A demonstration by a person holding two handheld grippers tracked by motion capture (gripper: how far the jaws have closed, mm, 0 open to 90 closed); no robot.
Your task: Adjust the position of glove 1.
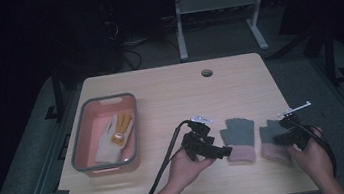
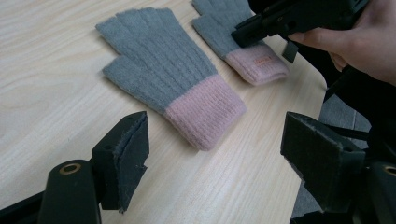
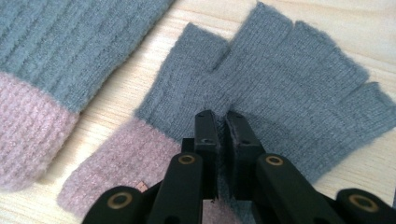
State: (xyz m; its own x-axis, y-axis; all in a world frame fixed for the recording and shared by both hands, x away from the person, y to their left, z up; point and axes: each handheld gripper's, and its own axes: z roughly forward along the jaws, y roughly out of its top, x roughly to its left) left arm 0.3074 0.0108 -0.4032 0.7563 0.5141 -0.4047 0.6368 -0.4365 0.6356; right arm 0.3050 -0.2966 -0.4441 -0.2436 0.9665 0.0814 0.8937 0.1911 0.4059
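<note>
Right gripper (image 3: 223, 119) had its jaws pinched together on a fold of knit at the middle of the right-hand glove (image 3: 261, 88), which lay flat near the lower right of the high view. Left gripper (image 2: 215, 154) stood with its jaws wide apart and held nothing, low over the table just short of the pink cuff of the other glove (image 2: 163, 70), near the centre of the frame.

The pinch looked shallow, catching perhaps only the top layer of wool, so the glove might have slipped free or stretched and sagged once lifted. It also lay close to the table's edge, where a drag could have pulled it over.

Both rested on a pale wooden table (image 1: 168, 87); a pink bin (image 1: 82, 139) at centre left held a white and yellow glove (image 1: 112, 137). Beyond, the room was dark, with a desk frame (image 1: 219, 15) at the top of the frame.
</note>
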